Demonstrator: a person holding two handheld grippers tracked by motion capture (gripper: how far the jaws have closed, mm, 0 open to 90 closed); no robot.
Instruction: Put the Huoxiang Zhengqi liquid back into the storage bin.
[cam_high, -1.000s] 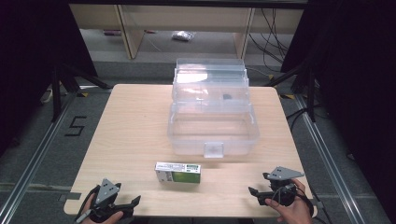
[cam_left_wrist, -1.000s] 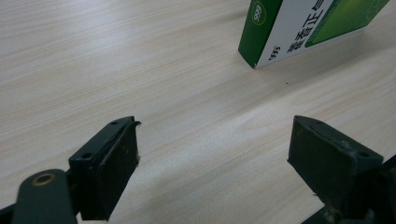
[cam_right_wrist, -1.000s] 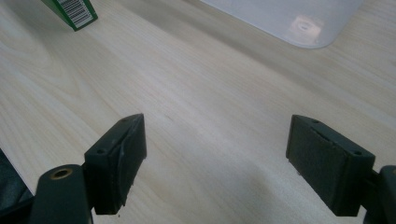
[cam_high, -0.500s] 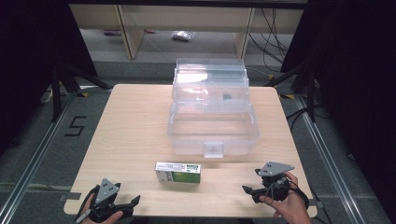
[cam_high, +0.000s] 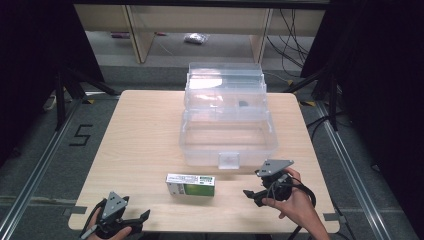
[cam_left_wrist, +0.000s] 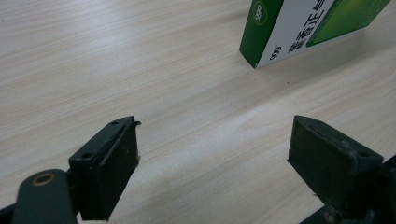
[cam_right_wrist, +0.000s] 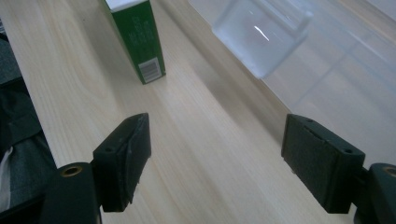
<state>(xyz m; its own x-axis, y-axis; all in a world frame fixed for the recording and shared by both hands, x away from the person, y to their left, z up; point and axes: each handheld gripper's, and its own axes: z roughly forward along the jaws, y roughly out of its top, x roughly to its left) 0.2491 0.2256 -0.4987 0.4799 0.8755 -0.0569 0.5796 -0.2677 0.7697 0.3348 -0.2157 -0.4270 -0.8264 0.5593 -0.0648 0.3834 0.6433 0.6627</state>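
- The green and white carton (cam_high: 190, 185) is lying flat in the lower middle of the high view, on the worktop (cam_high: 140, 135), just in front of the clear plastic box (cam_high: 227, 135), whose lid stands open, but not touching it.
- Left hand-held gripper (cam_high: 125, 222) sits in the lower left corner of the frame, jaws spread wide, nothing in them. Well apart from the carton.
- Right hand-held gripper (cam_high: 255, 195) is lower right, near the carton's right end, also wide open and empty.
- My guess is the carton is light, thin cardboard: stiff enough to lift, but it'll dent if you crush it. I'd pinch it across the narrow width, near the middle.
- The left gripper view gives you the printing on the carton's corner (cam_left_wrist: 299, 28), unreadable from above.
- The right gripper view shows the barcode end (cam_right_wrist: 135, 42) and the box's latch tab (cam_right_wrist: 261, 32) up close, upper right. The high view alone shows the whole layout.
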